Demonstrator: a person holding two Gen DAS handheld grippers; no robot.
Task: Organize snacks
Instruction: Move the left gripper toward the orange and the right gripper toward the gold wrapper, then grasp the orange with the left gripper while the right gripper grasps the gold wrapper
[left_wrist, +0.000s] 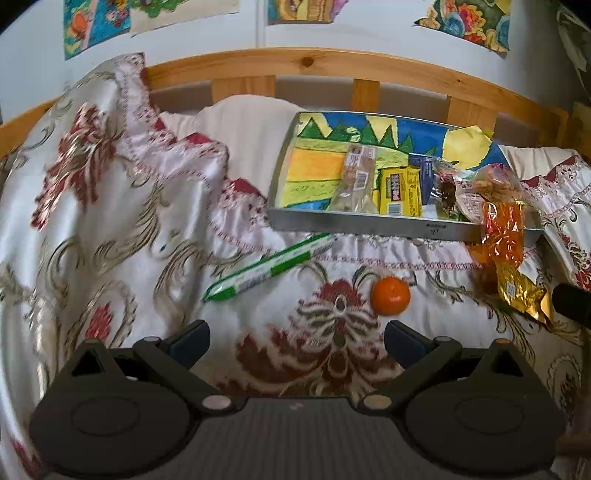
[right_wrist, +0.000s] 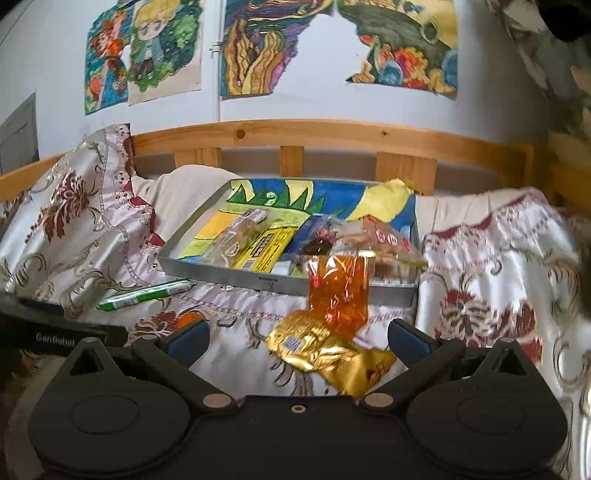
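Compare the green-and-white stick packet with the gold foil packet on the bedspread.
The green-and-white stick packet is long, slim and smooth; the gold foil packet is broad and crumpled. The stick packet lies alone, left of the tray, while the gold one lies beside an orange wrapper. Both rest on the bedspread, outside the tray.

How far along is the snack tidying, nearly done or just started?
Partway, it seems. Done: several packets, including a yellow one, already lie in the metal tray. In hand: nothing; the left gripper and right gripper are both open and empty. Left: a green-and-white packet, an orange fruit and a gold packet lie on the bedspread, and an orange wrapper hangs over the tray's rim.
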